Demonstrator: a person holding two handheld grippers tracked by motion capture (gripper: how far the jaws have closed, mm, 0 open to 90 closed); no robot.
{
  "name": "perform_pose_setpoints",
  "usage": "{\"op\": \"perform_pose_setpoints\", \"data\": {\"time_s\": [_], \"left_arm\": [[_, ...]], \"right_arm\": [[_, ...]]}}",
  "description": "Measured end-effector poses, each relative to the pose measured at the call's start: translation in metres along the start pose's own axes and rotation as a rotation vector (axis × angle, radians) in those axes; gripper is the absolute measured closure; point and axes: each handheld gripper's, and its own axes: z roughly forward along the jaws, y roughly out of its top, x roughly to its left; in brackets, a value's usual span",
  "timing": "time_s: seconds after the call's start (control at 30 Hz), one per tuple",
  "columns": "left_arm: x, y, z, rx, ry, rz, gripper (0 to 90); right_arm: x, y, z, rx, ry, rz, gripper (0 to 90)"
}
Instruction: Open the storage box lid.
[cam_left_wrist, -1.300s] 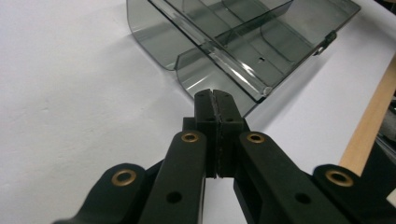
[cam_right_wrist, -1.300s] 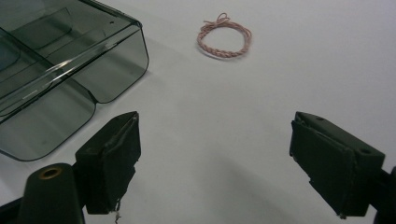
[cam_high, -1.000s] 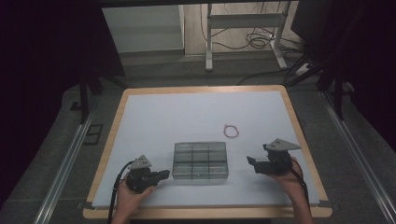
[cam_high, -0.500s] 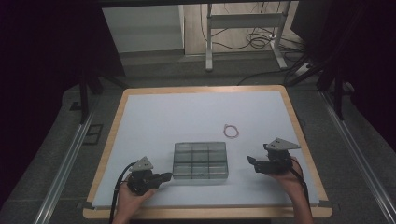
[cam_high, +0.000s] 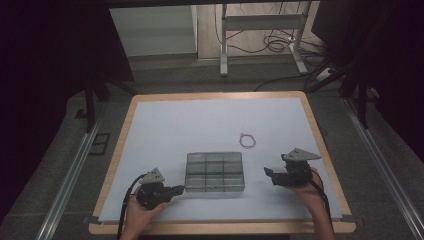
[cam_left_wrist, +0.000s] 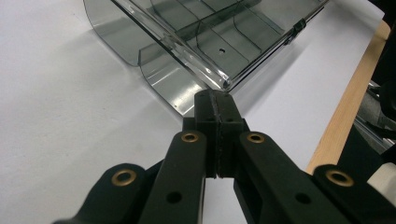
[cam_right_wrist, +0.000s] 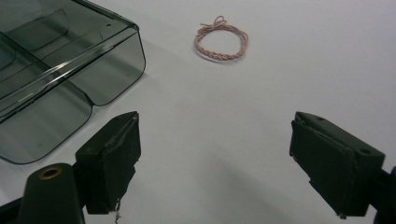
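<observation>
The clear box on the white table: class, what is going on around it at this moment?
A person holds a pair of tongs in each hand at a white table. The left tongs are shut with nothing between them, their tip close to a near corner of the clear compartment box; whether they touch it cannot be told. The right tongs stand open over bare table to the box's right, holding nothing. A pink braided loop lies apart, farther back on the table.
</observation>
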Motion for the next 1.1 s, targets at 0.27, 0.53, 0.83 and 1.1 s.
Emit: {"op": "perform_pose_setpoints", "data": {"time_s": [0.27, 0.53, 0.83, 1.1], "left_arm": [[-0.0008, 0.0004, -0.0001, -0.002, 0.003, 0.002, 90.0], [-0.0022, 0.0013, -0.0006, -0.013, 0.003, 0.003, 90.0], [-0.0033, 0.0023, -0.0006, -0.026, -0.003, 0.004, 90.0], [-0.0049, 0.0047, -0.0011, -0.042, 0.003, 0.012, 90.0]], "right_arm": [[-0.0004, -0.0007, 0.0008, 0.001, 0.0, 0.004, 15.8], [-0.0002, -0.0008, 0.0014, 0.005, 0.0, 0.001, 15.7], [-0.0001, -0.0007, 0.0009, 0.002, -0.001, 0.001, 15.7], [-0.0001, -0.0007, 0.0005, 0.0, 0.0, 0.002, 15.7]]}}
